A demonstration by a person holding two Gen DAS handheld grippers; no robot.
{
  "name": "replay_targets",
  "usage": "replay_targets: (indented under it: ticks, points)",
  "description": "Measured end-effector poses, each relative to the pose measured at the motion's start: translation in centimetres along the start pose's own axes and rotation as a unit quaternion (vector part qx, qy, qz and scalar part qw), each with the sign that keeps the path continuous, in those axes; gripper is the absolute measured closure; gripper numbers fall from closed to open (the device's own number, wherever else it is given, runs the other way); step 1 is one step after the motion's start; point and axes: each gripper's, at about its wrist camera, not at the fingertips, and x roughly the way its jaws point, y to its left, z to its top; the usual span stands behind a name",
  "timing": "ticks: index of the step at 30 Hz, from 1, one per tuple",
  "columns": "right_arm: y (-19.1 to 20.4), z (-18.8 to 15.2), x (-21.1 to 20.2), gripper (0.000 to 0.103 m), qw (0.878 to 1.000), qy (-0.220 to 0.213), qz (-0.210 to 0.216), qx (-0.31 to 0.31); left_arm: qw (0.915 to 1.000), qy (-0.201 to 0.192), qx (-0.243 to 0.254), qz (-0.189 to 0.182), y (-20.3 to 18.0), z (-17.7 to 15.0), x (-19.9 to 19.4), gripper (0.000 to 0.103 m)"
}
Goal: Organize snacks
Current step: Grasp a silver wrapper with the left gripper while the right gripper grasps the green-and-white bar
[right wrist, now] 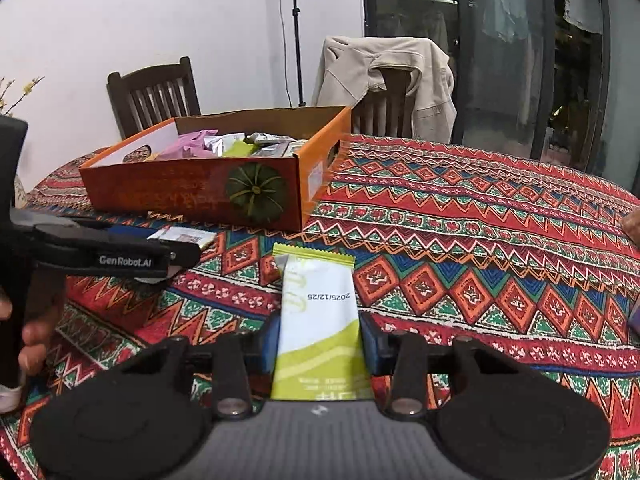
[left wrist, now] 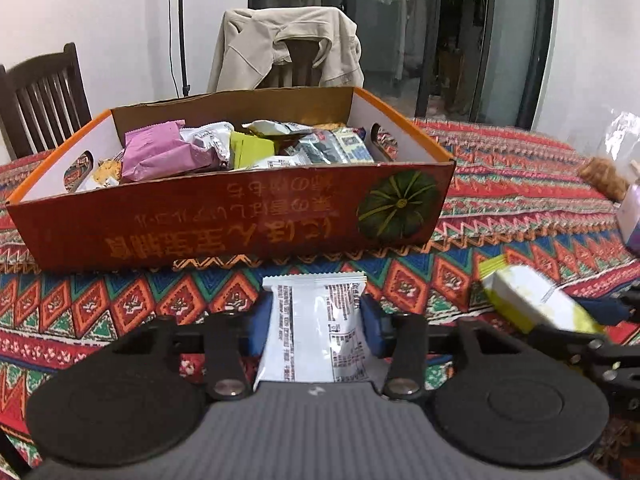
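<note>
The left gripper point(left wrist: 318, 322), angled down, clamps a white printed snack packet point(left wrist: 316, 330) just before the orange cardboard snack box's point(left wrist: 224, 220) near wall; the right gripper point(right wrist: 320, 344) alongside clamps a green-and-white sachet point(right wrist: 318, 320); bare patterned tablecloth point(right wrist: 480, 240) spreads rightward.

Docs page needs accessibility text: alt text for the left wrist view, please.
The left gripper is shut on a white snack packet above a patterned tablecloth, facing an orange cardboard box filled with snack packets. At right, the right gripper holds a green and white packet.
</note>
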Motion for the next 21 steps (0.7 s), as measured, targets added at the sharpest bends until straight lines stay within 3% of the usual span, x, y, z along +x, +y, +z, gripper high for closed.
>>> replay_targets:
  ticks: [4,11,16,21]
  points:
    - [0.1,-0.2,0.0,0.064,1.000,0.000,0.006,-0.006,0.9999,-0.013,-0.009,0.006,0.3,-0.5,-2.8,0.060]
    - [1.0,-0.5,-0.2,0.065,1.000,-0.001,0.000,-0.030,0.9979,-0.063,-0.015,0.006,1.9,-4.5,-12.4,0.060]
    - [1.6,-0.4,-0.6,0.066,1.000,0.007,0.010,-0.021,0.9969,-0.069,-0.037,0.012,4.2,-7.7,-17.4,0.060]
    - [5.9,-2.1,-3.5,0.066,0.998,0.013,0.025,-0.049,0.9968,-0.065,-0.046,0.006,6.5,-10.6,-20.8,0.060]
